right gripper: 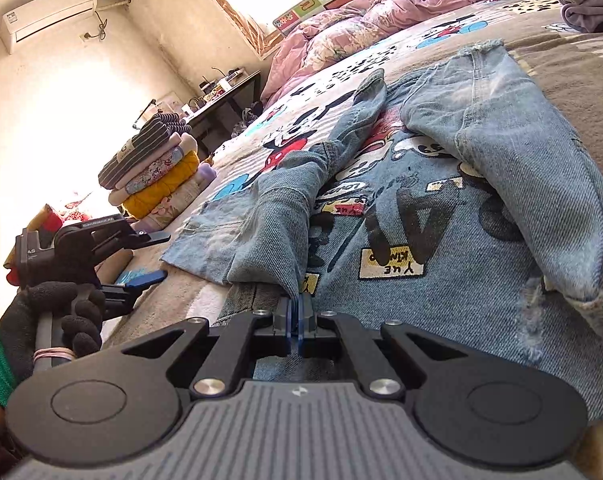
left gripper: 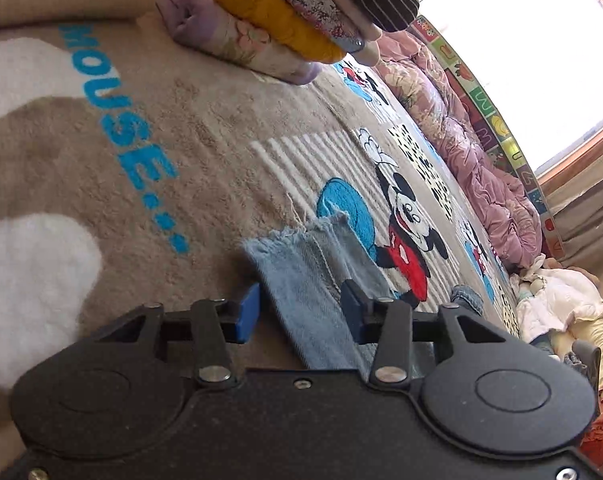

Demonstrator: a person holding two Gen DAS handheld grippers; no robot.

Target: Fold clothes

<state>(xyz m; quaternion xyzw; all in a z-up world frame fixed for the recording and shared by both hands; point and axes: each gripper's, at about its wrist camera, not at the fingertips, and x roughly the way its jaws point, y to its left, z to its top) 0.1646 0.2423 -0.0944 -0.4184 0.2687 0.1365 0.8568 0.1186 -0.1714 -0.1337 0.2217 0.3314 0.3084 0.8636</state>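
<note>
While my right tongs pinch the frayed denim jacket, patch perhaps reading "YUE", my left tongs gape wide around its hem, "MOUSE…" blanket ahead.

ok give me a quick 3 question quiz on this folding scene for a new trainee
1. True or false: the right gripper has its jaws closed on the denim jacket.
2. Multiple choice: the left gripper is
A. clamped on a yellow sweater
B. open, with a frayed denim edge between its jaws
C. out of view
3. Short answer: in the right wrist view, what stands on the blanket beyond the left gripper?

Key:
1. True
2. B
3. A stack of folded clothes
</note>
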